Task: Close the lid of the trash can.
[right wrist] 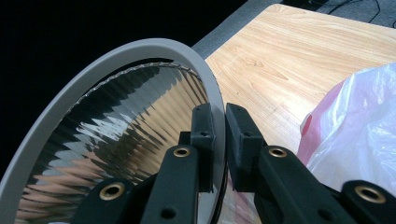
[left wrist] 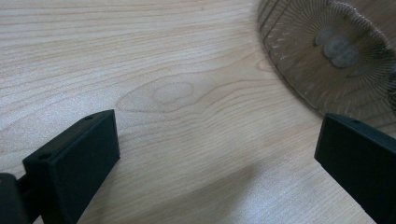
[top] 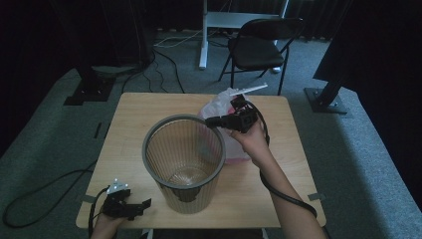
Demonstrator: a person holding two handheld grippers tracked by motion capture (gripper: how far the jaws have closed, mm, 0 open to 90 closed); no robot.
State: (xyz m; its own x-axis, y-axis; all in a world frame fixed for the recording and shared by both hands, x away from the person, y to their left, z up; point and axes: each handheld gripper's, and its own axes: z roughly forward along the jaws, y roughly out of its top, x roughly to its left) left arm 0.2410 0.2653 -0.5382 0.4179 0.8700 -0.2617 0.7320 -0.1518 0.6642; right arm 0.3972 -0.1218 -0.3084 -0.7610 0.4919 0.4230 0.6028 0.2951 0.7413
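Note:
A ribbed, see-through wastebasket [top: 186,191] with a grey rim [right wrist: 116,60] stands upright in the middle of the wooden table [top: 134,109]. My right gripper [top: 211,121] reaches its far right edge from behind. One jaw is inside the basket and one outside, and the gripper [right wrist: 220,112] is shut on the rim. A white and pink plastic bag [top: 216,104] lies on the table just behind the basket, and it appears beside the jaws [right wrist: 359,121]. My left gripper [top: 144,205] rests at the front left corner, open [left wrist: 219,135] over bare wood, with the basket's wall [left wrist: 327,56] off to its right.
A black folding chair [top: 259,47] and a white desk leg [top: 203,35] stand on the grey carpet beyond the table. Cables trail over the floor at the far left and front left. Dark stand bases [top: 326,99] flank the table's far corners.

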